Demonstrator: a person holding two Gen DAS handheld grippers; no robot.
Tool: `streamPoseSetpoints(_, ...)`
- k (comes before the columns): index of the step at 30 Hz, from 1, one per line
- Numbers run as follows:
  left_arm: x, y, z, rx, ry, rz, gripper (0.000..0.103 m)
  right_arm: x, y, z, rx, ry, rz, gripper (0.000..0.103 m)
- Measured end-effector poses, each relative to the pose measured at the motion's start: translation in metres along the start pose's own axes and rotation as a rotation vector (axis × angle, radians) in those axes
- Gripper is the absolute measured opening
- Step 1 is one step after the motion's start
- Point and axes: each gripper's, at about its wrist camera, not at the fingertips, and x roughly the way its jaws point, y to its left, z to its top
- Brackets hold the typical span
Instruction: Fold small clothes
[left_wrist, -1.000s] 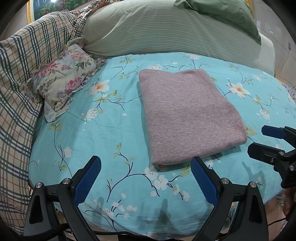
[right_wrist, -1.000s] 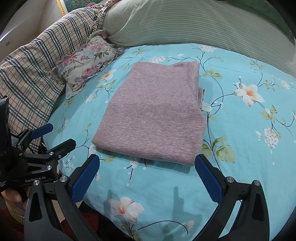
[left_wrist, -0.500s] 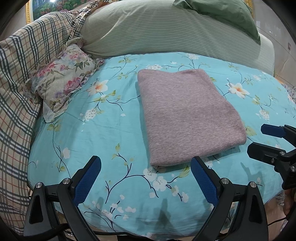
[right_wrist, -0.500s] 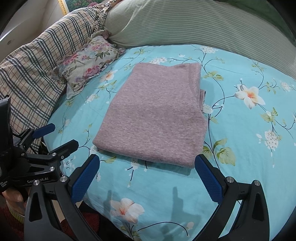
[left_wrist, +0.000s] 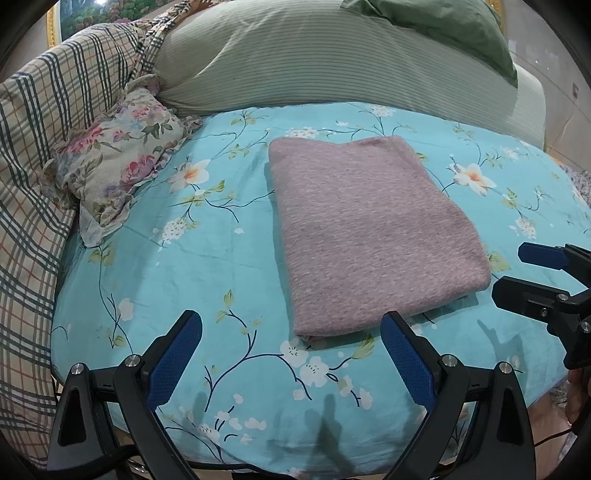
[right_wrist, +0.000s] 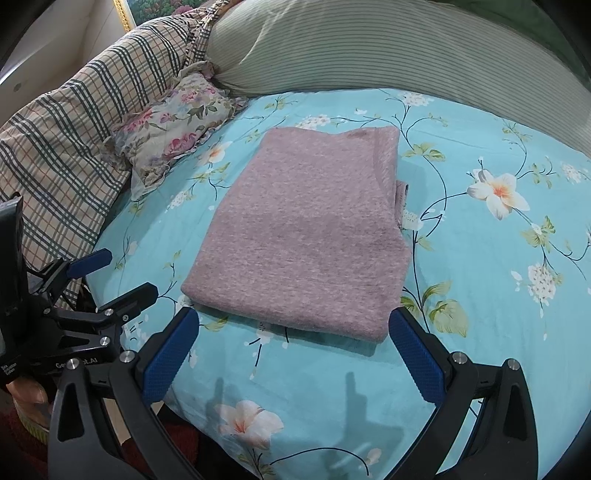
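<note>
At the bottom of the left wrist view the left gripper (left_wrist: 291, 354) hangs with its blue-padded fingers spread wide and released, nothing between them, just short of the near edge of the folded mauve garment (left_wrist: 369, 229). The right gripper (right_wrist: 295, 350) matches it in its own view, fingers splayed apart and empty, and it shows again at the right edge of the left view (left_wrist: 532, 273). Against the frames from a second ago almost nothing differs: both grippers keep their place and spread, and the garment only sits a touch lower and nearer in each view. White lettering on the left gripper's black body, at the lower left of the right view, is partly covered and cannot be read in full. The garment lies flat in a neat rectangle at mid-frame on the turquoise floral sheet (left_wrist: 221, 251), with a lower layer peeking out along its right side in the right view. Farther off, at upper left, a small floral pillow (left_wrist: 114, 162) rests against a plaid quilt (left_wrist: 33, 147), and a green striped pillow (left_wrist: 314, 62) spans the top.
</note>
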Motion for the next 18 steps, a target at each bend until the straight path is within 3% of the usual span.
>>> streamPoseSetpoints(18, 0.0021, -0.0029, 0.0014, -0.001, 0.004, 0.000, 0.098, 0.0016, -0.0041, 0.0016, -0.001, 0.005, 0.002, 0.102)
